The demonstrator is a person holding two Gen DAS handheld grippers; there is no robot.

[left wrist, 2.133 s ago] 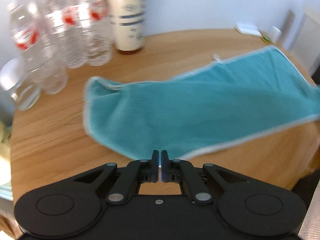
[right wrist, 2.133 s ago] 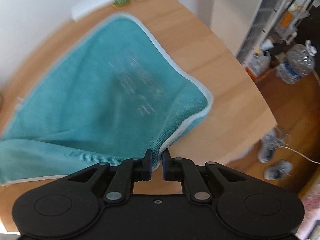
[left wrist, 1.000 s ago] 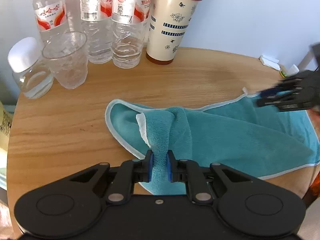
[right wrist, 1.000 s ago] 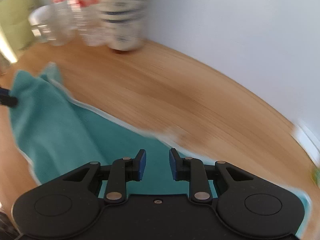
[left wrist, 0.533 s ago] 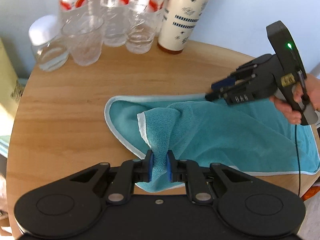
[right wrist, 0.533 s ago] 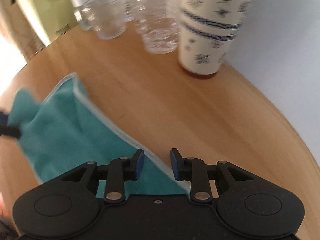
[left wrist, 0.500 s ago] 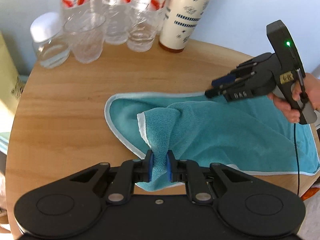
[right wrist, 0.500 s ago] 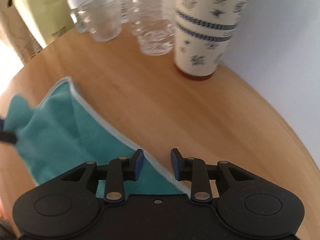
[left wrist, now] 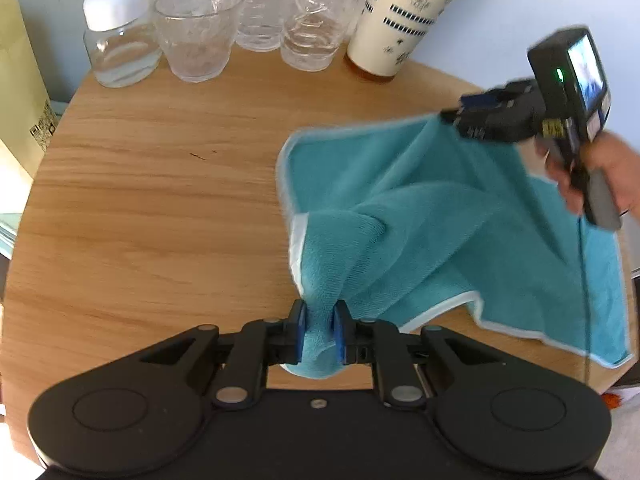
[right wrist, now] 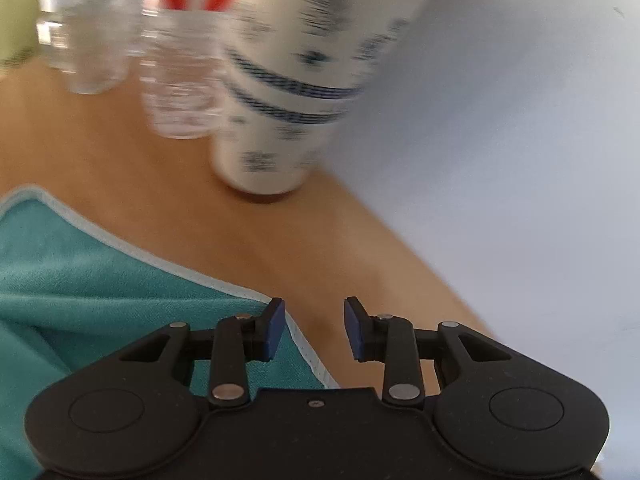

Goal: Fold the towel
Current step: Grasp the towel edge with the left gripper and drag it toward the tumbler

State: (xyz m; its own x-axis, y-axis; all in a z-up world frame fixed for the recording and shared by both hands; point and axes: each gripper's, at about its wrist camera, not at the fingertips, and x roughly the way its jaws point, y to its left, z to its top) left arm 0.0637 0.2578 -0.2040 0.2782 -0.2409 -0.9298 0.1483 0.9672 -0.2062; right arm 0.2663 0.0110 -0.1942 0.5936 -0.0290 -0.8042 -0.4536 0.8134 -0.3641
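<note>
Left gripper (left wrist: 319, 330) at lower centre of its view, clamped on a bunched fold of the teal towel (left wrist: 432, 236); rest of the cloth spread to the right over the round wooden table (left wrist: 160, 184), its far right corner cut off by the frame edge. Right gripper (right wrist: 314, 330) with jaws wide apart, nothing between the blue pads, white-hemmed towel edge just under the left pad. In the left view, tips blurred at the upper right, perhaps touching the hem. Blurred patterned cup (right wrist: 296, 92) and bottles (right wrist: 176, 80) behind; bottle tops cut off.
</note>
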